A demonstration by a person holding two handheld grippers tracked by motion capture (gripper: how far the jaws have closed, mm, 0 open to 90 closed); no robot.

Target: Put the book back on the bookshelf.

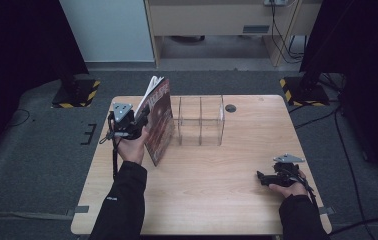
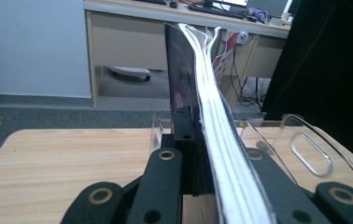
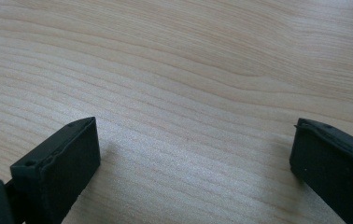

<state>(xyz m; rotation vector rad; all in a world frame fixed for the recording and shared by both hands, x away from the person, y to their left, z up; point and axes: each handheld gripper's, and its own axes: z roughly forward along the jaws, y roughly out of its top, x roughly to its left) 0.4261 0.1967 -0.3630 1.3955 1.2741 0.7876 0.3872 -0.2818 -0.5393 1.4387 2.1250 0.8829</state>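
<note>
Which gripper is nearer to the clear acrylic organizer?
Left. The left gripper holds the magazine upright just beside the clear acrylic organizer. The right gripper rests open on the table, well away at the near right.

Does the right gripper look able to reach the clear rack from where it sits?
Probably yes. The right gripper rests open, holding nothing, and bare table lies between it and the clear rack. The magazine in the left gripper stands at the rack's far side.
</note>
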